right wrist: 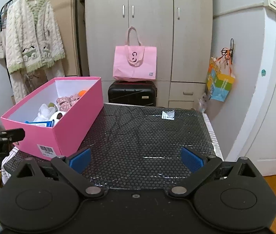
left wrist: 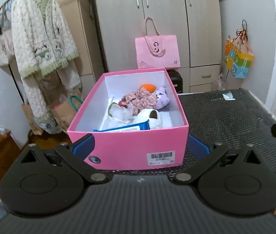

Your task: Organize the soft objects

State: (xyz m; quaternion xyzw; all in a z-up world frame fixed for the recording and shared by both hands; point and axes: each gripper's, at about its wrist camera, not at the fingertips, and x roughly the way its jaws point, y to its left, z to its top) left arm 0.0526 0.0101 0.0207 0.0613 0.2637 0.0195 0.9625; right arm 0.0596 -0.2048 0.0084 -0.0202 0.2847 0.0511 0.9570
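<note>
An open pink box (left wrist: 118, 152) (right wrist: 75, 117) stands on the left part of a black bubble mat (right wrist: 147, 132). Inside lie a floral cloth (left wrist: 143, 97), an orange piece (left wrist: 147, 87), a purple plush (left wrist: 162, 97), a white plush with a brown ear (left wrist: 147, 117), a white cloth (left wrist: 118, 113) and a blue packet (left wrist: 126, 127). My left gripper (left wrist: 141, 146) is open at the box's near end, its blue pads (left wrist: 84, 146) level with the two front corners. My right gripper (right wrist: 136, 159) stands open over bare mat, right of the box, holding nothing.
A pink tote bag (right wrist: 135, 62) sits on a black suitcase (right wrist: 132, 93) in front of a wardrobe (right wrist: 147, 29). A knitted cardigan (right wrist: 32, 35) hangs on a rack at left. A colourful bag (right wrist: 220, 83) hangs at right. A small label (right wrist: 168, 115) lies on the mat's far side.
</note>
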